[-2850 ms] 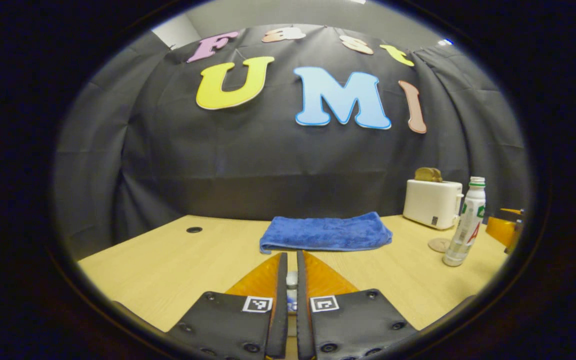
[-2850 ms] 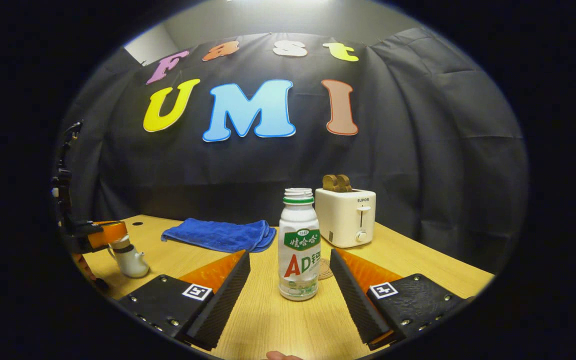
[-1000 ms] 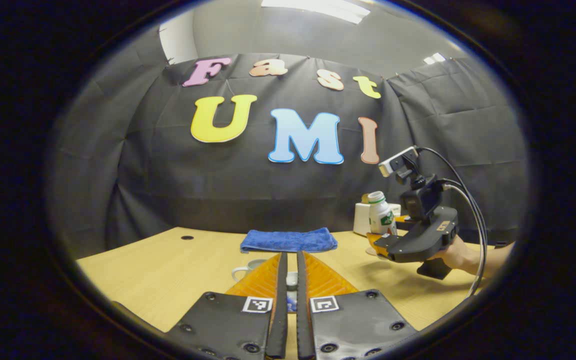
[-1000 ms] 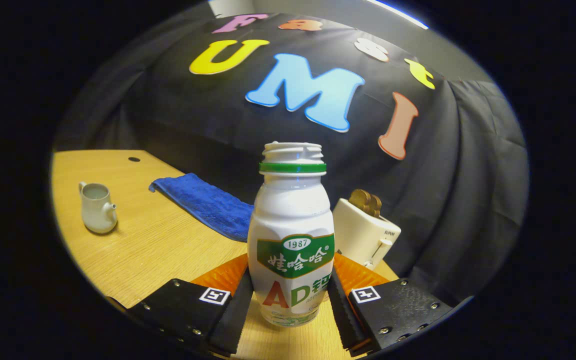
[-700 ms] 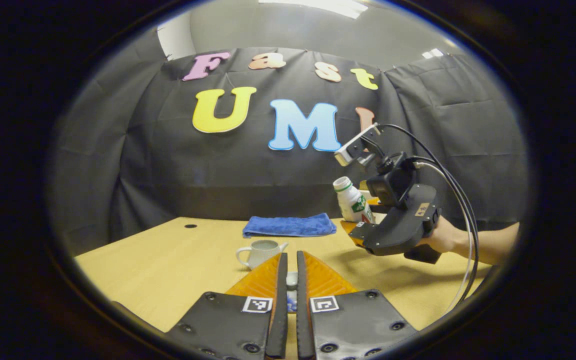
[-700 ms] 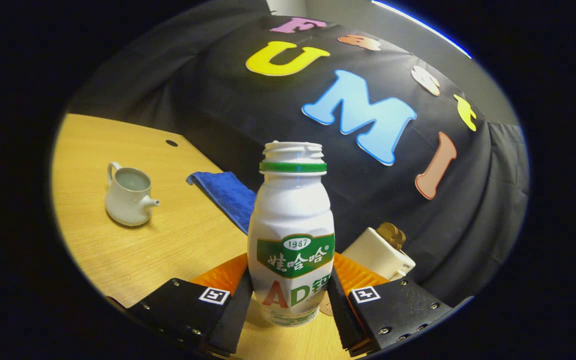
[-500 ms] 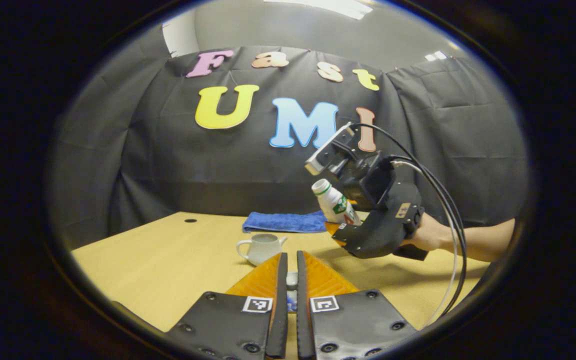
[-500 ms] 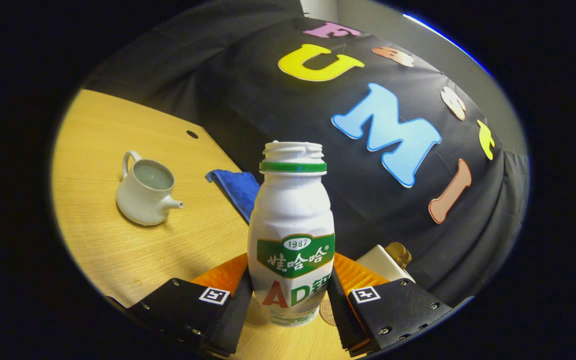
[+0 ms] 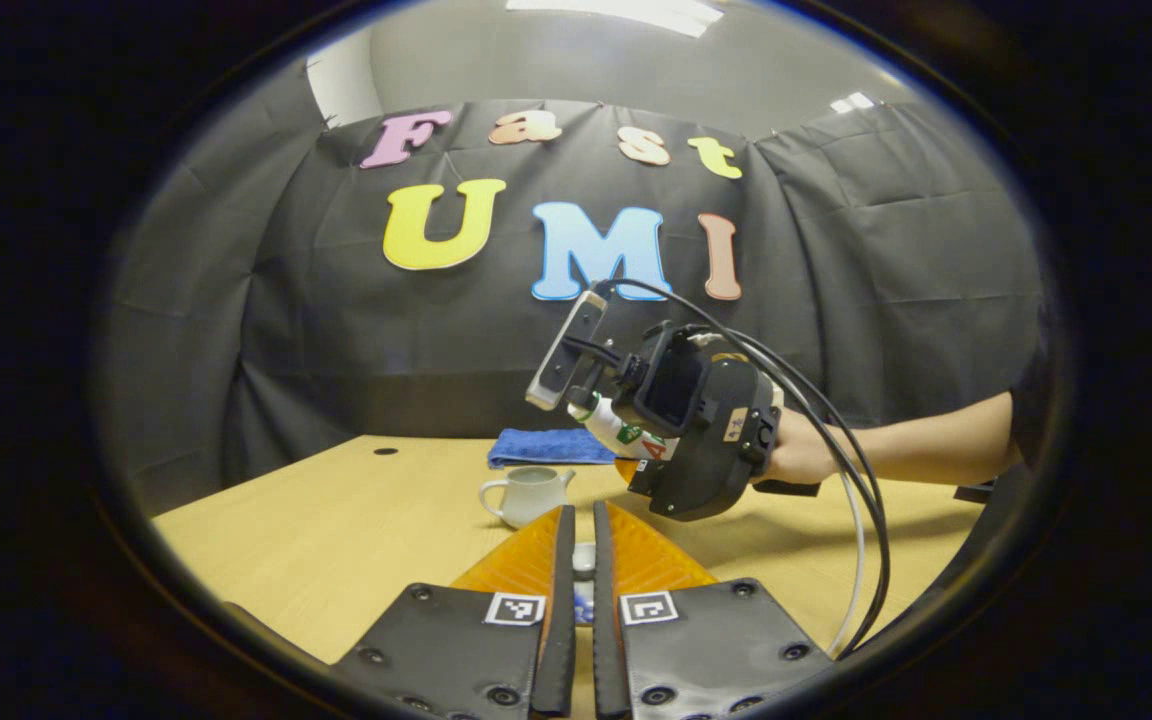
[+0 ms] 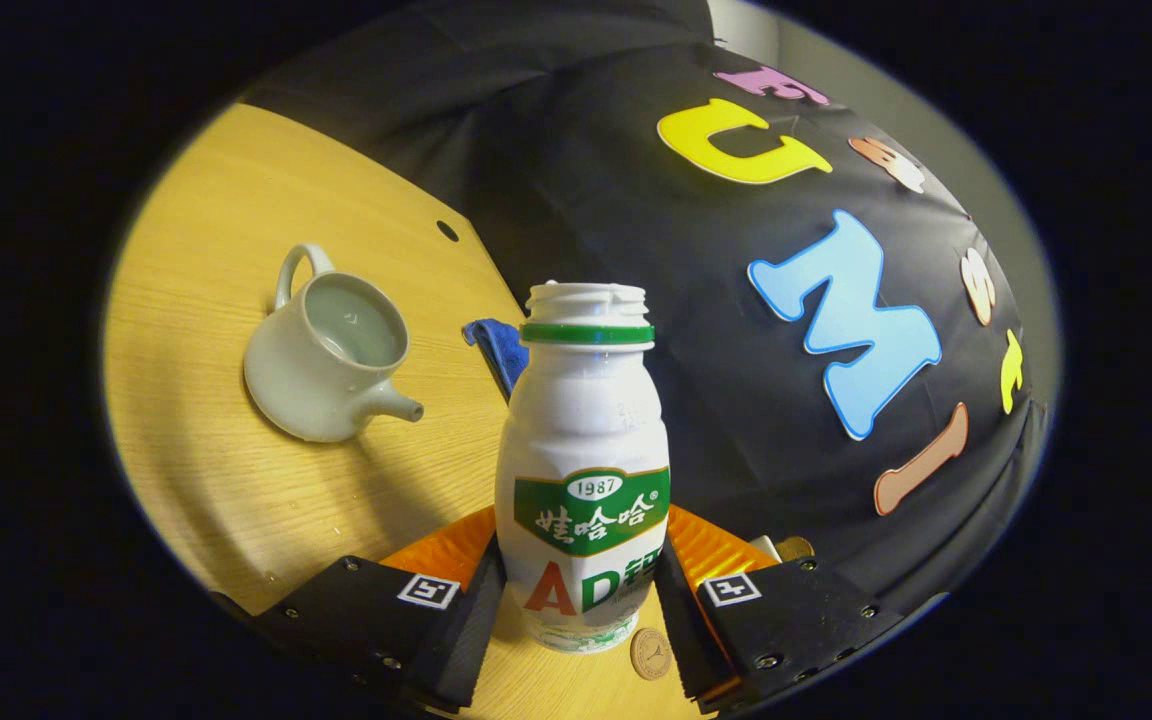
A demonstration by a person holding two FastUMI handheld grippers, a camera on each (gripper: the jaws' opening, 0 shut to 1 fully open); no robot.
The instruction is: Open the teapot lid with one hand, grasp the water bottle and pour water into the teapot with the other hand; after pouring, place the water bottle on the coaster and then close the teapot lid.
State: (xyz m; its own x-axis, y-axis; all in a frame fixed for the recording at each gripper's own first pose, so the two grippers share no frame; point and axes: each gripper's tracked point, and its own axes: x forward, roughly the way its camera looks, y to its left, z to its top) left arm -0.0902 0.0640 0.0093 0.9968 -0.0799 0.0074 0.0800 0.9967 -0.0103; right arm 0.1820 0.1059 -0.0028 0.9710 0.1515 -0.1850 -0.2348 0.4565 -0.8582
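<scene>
Right tool (image 10: 584, 600): I hold it closed on the lower body of the water bottle (image 10: 584, 470), one finger pressing each side of the label.

Bottle axis: in the right gripper view it runs straight up from my fingers toward 12 o'clock, with the uncapped mouth at the far end. In the left gripper view the same bottle (image 9: 626, 436) is tipped, neck pointing toward 10 o'clock.

Teapot from the bottle mouth: the teapot (image 10: 328, 348) sits at about 10 o'clock from the mouth in the right gripper view, apart from it. It stands on the bench (image 10: 236, 490), lid off, spout pointing toward 4 o'clock and handle at 11 o'clock.

What the pour turns on: I judge the mouth is not yet over the opening, so it must travel on toward 10 o'clock before I tip further.

Left tool (image 9: 576, 590): fingers drawn nearly together on a small pale piece, which I take for the lid knob, though it is mostly hidden.

Teapot from the left tool: the teapot (image 9: 526, 492) stands just past my fingertips at 11 o'clock.

Nearer hand: the right tool (image 9: 696, 440) with the bottle, at 2 o'clock from the pot.

Coaster (image 10: 650, 654): on the bench just beside the bottle's base in the right gripper view.
</scene>
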